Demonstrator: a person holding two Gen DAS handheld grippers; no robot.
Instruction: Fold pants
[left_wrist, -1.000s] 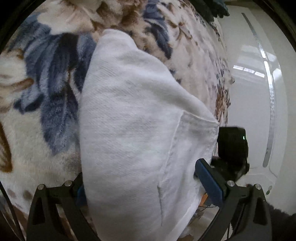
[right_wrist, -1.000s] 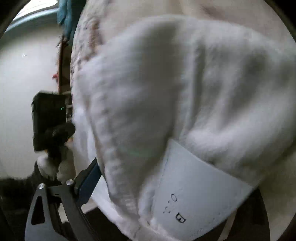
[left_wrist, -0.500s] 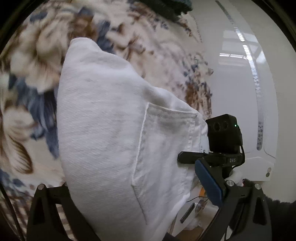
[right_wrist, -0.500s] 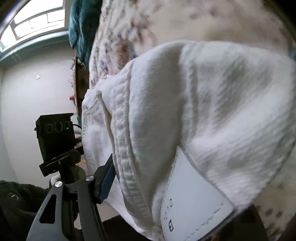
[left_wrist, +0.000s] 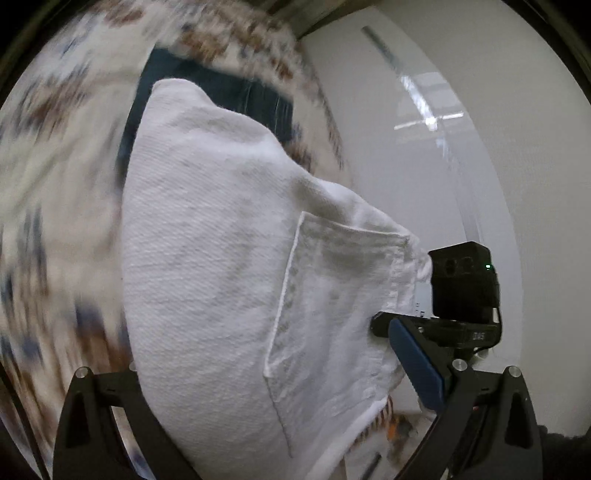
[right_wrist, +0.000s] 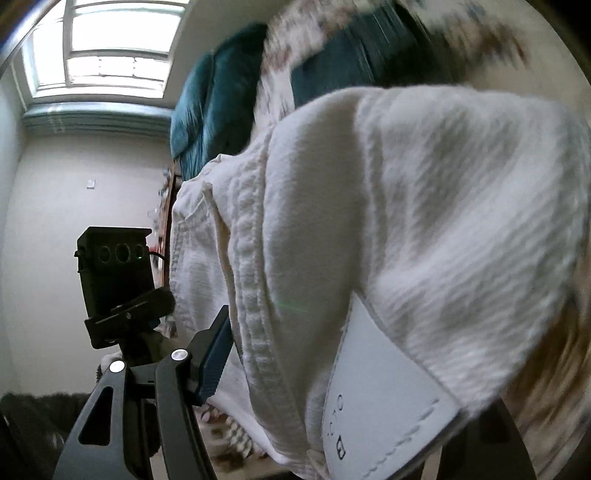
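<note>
The folded white pants (left_wrist: 221, 277) hang between both grippers, lifted clear of the bed. My left gripper (left_wrist: 266, 354) is shut on them near the back pocket (left_wrist: 332, 295); its right blue pad (left_wrist: 413, 365) lies against the cloth and its left finger is mostly hidden. In the right wrist view the pants (right_wrist: 406, 221) fill the frame, with the waistband and a white label patch (right_wrist: 384, 398) up front. My right gripper (right_wrist: 351, 369) is shut on the waistband, its right finger hidden. Each view shows the other gripper's black camera box (left_wrist: 461, 284) (right_wrist: 114, 269).
Below lies a floral blanket (left_wrist: 55, 184) on the bed, motion-blurred. A dark blue garment (left_wrist: 229, 96) (right_wrist: 369, 48) rests on it farther back, with a teal pillow (right_wrist: 210, 103) beyond. A white wall (left_wrist: 480, 147) and a window (right_wrist: 110, 44) bound the room.
Both grippers have risen with the pants, and the blanket has dropped away. The right jaws narrowed onto the waistband. The dark blue garment has come into view.
</note>
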